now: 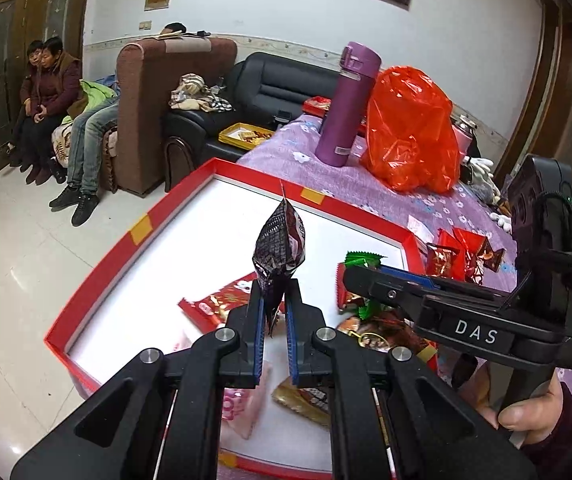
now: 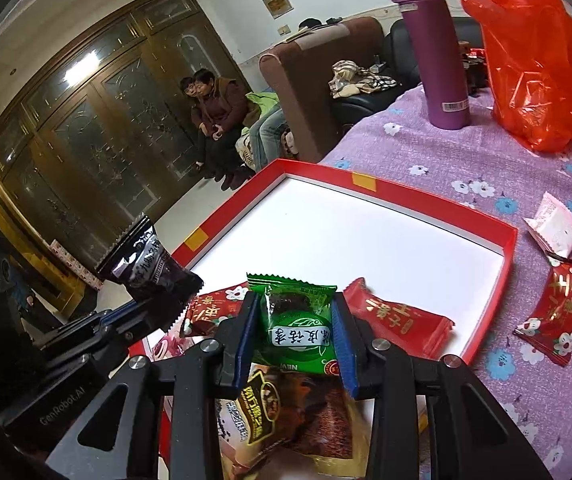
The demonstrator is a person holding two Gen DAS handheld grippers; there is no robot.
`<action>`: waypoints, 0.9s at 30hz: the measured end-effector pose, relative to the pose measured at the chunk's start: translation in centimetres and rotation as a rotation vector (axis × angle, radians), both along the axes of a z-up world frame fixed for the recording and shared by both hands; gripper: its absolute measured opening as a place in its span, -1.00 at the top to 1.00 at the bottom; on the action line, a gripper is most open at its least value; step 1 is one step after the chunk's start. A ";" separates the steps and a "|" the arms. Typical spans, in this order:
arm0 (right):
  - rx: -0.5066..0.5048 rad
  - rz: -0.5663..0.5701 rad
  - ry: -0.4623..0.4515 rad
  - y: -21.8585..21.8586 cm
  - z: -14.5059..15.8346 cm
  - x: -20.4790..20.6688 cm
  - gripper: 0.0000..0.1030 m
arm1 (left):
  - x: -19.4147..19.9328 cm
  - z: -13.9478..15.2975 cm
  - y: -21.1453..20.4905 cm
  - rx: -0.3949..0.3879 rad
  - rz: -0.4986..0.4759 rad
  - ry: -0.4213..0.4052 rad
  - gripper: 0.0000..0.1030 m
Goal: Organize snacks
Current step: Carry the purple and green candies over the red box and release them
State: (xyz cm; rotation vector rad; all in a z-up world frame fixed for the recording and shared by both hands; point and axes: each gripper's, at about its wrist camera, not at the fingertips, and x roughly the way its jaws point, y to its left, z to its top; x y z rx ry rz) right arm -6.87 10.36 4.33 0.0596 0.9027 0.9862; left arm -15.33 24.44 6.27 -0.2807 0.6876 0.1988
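My left gripper (image 1: 274,300) is shut on the lower edge of a black snack packet (image 1: 280,246), which stands upright above the red box (image 1: 98,272) with the white floor. The same black packet (image 2: 150,264) shows at the left of the right wrist view. A green snack packet (image 2: 298,328) sits pinched between the blue pads of my right gripper (image 2: 296,334), over the box's near corner. Red packets (image 1: 218,304), (image 2: 398,318) and brown ones (image 2: 282,412) lie in the box beneath both grippers. The right gripper (image 1: 362,276) reaches in from the right of the left wrist view.
On the purple flowered cloth (image 2: 446,160) stand a purple flask (image 2: 434,48) and a red plastic bag (image 2: 534,60). Loose red packets (image 2: 554,308) and a white packet (image 2: 554,228) lie right of the box. Sofas and seated people (image 1: 50,96) are beyond the table.
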 end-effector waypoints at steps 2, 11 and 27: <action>0.005 -0.006 0.002 -0.3 0.0 0.1 0.30 | 0.3 -0.1 -0.4 0.000 -0.012 0.006 0.86; 0.023 -0.023 0.013 -1.3 0.0 0.3 0.27 | 0.8 -0.6 -1.7 0.006 -0.055 0.027 0.86; 0.078 -0.122 -0.012 -5.8 1.5 1.9 0.12 | 0.5 0.7 -1.9 0.072 0.025 0.013 -0.27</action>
